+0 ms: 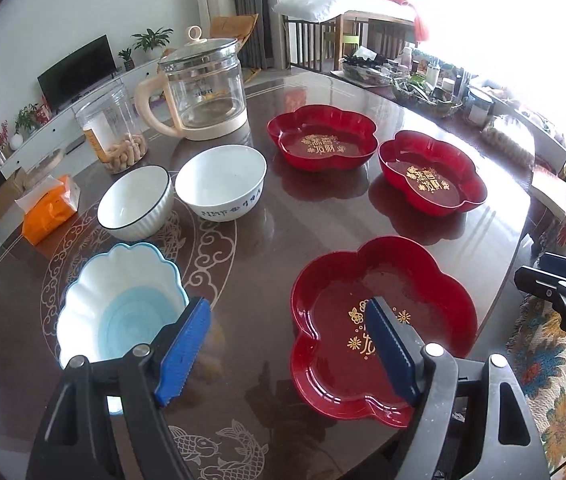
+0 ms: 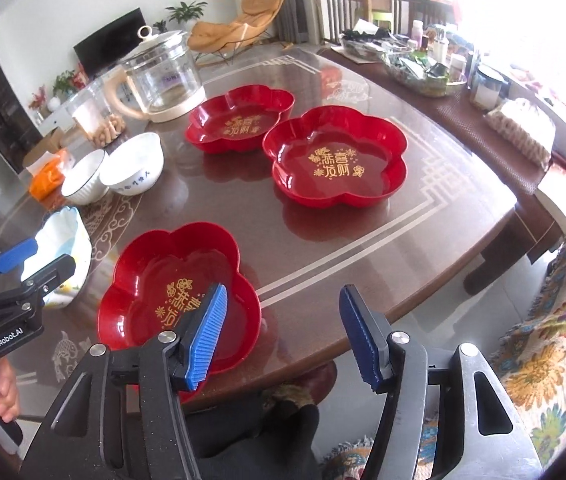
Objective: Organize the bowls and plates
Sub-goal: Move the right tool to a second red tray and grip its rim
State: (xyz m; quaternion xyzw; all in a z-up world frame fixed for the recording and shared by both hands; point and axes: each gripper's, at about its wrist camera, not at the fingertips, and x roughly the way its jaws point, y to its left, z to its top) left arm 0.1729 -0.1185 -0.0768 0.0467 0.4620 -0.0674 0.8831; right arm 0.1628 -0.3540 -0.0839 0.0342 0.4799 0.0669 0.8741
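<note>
Three red flower-shaped plates lie on the dark table: a near one (image 1: 383, 320) (image 2: 155, 292), a far one (image 1: 321, 136) (image 2: 239, 118) and a right one (image 1: 431, 172) (image 2: 335, 156). Three bowls stand at the left: a blue scalloped bowl (image 1: 119, 300) (image 2: 67, 248), a white ribbed bowl (image 1: 135, 202) (image 2: 83, 182) and a white bowl with blue marks (image 1: 221, 182) (image 2: 133, 170). My left gripper (image 1: 287, 320) (image 2: 35, 258) is open and empty, between the scalloped bowl and the near plate. My right gripper (image 2: 283, 304) (image 1: 551, 276) is open and empty over the table's front edge, right of the near plate.
A glass kettle (image 1: 203, 88) (image 2: 159, 76), a jar of peanuts (image 1: 113, 128) and an orange tissue pack (image 1: 49, 208) stand at the back left. Baskets and bottles (image 1: 423, 80) (image 2: 423, 64) crowd the far right. A floral sofa cover (image 2: 543, 340) lies to the right.
</note>
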